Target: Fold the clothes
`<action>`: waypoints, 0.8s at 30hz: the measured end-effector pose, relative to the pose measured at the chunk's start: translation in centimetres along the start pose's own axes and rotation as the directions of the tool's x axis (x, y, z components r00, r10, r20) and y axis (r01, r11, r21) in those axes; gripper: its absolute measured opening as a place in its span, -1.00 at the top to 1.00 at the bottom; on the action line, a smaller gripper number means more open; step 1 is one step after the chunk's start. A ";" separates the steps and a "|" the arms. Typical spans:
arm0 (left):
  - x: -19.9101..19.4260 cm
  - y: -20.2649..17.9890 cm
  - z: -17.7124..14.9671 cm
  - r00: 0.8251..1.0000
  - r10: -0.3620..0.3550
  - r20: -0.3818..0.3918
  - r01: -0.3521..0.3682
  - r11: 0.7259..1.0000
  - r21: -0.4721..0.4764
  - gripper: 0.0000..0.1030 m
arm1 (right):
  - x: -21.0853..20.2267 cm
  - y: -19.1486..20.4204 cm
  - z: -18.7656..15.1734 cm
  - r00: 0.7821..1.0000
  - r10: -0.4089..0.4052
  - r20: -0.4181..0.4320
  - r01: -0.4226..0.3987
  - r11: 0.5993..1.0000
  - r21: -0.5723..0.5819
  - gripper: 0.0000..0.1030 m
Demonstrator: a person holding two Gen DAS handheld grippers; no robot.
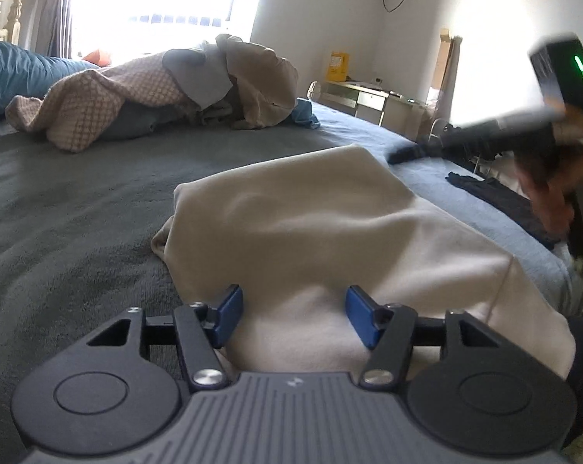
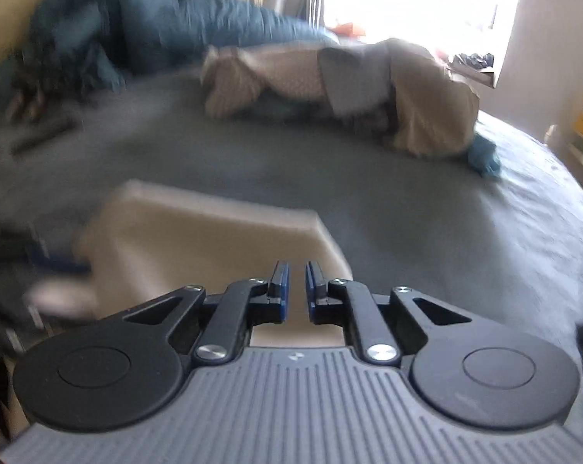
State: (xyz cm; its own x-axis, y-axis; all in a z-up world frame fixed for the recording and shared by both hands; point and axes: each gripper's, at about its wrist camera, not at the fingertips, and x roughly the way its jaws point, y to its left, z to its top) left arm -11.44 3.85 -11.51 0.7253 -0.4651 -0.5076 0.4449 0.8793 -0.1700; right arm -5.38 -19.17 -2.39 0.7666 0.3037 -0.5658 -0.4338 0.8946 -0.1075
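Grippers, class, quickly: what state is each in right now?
Left gripper: open over the cream garment, gripping nothing.
Right gripper: shut, nothing visible between its pads.

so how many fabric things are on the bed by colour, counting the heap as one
cream folded garment: 1
beige and grey clothes heap: 1
teal duvet: 1
small blue cloth: 1
dark garment: 1
total: 5
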 end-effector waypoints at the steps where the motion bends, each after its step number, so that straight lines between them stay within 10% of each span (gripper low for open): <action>1: -0.1 -0.1 -0.2 1.000 0.001 0.003 -0.001 1.000 0.000 -0.18 | 0.8 -0.4 0.6 1.000 0.007 0.005 -0.007 1.000 0.011 0.86; 6: -0.5 0.1 -0.8 1.000 -0.006 0.015 0.007 1.000 -0.025 -0.18 | 8.1 -1.3 -0.5 0.997 -0.007 -0.076 0.007 1.000 -0.010 0.88; 11: -0.4 0.5 -0.6 1.000 -0.024 0.017 0.025 0.999 -0.032 -0.19 | 6.2 -0.4 1.0 0.997 -0.054 -0.061 0.049 0.996 -0.073 0.87; 14: -0.8 0.8 -0.4 0.999 -0.033 0.018 0.034 0.998 -0.049 -0.19 | 3.3 -3.4 1.2 0.999 -0.025 -0.043 0.029 0.994 0.108 0.74; 18: -1.9 1.3 -0.1 0.999 -0.035 0.021 0.037 0.992 -0.125 -0.24 | -0.1 -8.6 -2.2 0.995 0.098 -0.023 -0.080 0.903 0.423 0.18; 24: -3.3 2.9 -0.8 0.999 -0.030 0.032 0.038 0.953 -0.301 -0.36 | -1.3 -11.8 -8.4 0.970 0.242 -0.015 -0.169 0.719 0.674 -0.02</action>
State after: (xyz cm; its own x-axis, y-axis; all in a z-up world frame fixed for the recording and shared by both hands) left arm -12.92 7.97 -11.00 0.7282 -0.4941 -0.4750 0.2930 0.8510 -0.4359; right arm -5.26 -32.86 -7.28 0.6313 0.5064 -0.5874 -0.1225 0.8130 0.5692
